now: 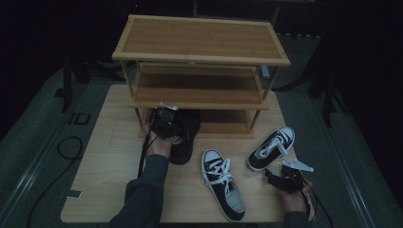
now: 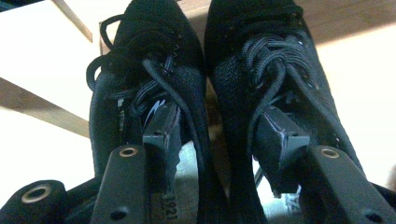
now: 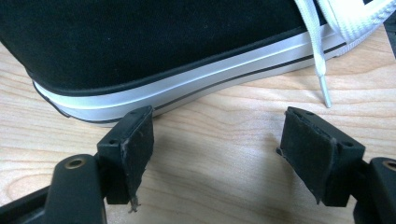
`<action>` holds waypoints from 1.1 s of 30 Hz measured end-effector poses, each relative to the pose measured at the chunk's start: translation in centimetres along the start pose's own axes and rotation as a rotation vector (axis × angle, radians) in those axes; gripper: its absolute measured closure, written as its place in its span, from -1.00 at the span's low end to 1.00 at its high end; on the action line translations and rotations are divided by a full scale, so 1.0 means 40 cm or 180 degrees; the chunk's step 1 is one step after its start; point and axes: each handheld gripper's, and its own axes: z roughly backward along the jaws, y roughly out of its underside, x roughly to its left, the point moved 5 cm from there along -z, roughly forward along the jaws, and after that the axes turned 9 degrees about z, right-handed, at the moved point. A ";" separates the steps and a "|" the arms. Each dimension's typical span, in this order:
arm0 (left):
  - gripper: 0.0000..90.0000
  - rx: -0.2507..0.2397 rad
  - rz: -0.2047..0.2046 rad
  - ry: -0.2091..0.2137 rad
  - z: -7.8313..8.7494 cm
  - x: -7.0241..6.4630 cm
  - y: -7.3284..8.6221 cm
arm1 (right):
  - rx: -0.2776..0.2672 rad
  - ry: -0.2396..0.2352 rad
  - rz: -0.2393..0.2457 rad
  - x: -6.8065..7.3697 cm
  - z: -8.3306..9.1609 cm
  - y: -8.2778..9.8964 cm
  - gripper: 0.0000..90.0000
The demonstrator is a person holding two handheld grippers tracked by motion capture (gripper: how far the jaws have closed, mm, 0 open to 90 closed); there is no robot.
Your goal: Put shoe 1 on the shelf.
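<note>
So the left hand-held gripper sat left of centre in the high view, right at the bottom shelf of the wooden shoe rack, with the pair of black lace-up shoes half under that shelf. In the left gripper view its jaws were spread, one dipped inside each shoe opening, not squeezing anything as far as I could tell. The right hand-held gripper waited at the lower right, jaws wide apart, just beside the heel of a black-and-white sneaker on the tabletop, not touching. The other sneaker lay at lower centre.

What could go wrong imo: pulling the left one back carelessly could snag a lace on a jaw and drag a shoe back out. On the right, that loose white lace could get pinched instead of the heel
</note>
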 end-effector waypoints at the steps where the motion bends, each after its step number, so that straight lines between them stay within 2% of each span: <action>1: 0.17 -0.0038 -0.0002 0.0089 0.008 0.001 0.000 | 0.0000 0.0000 0.0000 0.000 0.000 0.000 -0.44; 3: 0.19 -0.0106 -0.0022 0.0290 0.025 0.003 0.000 | 0.0000 0.0000 0.0000 0.000 0.000 0.000 -0.44; 5: 0.20 -0.0165 -0.0071 0.0352 0.042 0.005 0.001 | 0.0000 0.0000 0.0000 0.000 0.000 0.000 -0.44; 7: 0.23 -0.0198 -0.0140 0.0470 0.060 0.008 0.004 | 0.0000 0.0000 0.0000 0.000 0.000 0.000 -0.44; 10: 0.28 -0.0214 -0.0160 0.0619 0.079 0.016 0.015 | 0.0000 0.0000 0.0000 0.000 0.000 0.000 -0.44; 15: 0.37 -0.0212 -0.0211 0.0791 0.102 0.027 0.037 | 0.0000 0.0000 0.0001 0.000 0.000 0.000 -0.44; 19: 0.41 -0.0280 -0.0275 0.0991 0.129 0.033 0.056 | 0.0000 0.0001 0.0000 0.000 0.000 0.000 -0.44; 26: 0.52 -0.0263 -0.0418 0.1107 0.152 0.040 0.095 | 0.0001 0.0001 -0.0002 0.000 0.000 0.000 -0.43; 28: 0.57 -0.0325 -0.0458 0.1127 0.160 0.040 0.107 | 0.0002 0.0001 -0.0003 0.000 0.000 0.000 -0.43; 33: 0.75 -0.0357 -0.0451 0.1201 0.171 0.047 0.126 | 0.0000 0.0002 0.0002 0.000 0.000 0.000 -0.43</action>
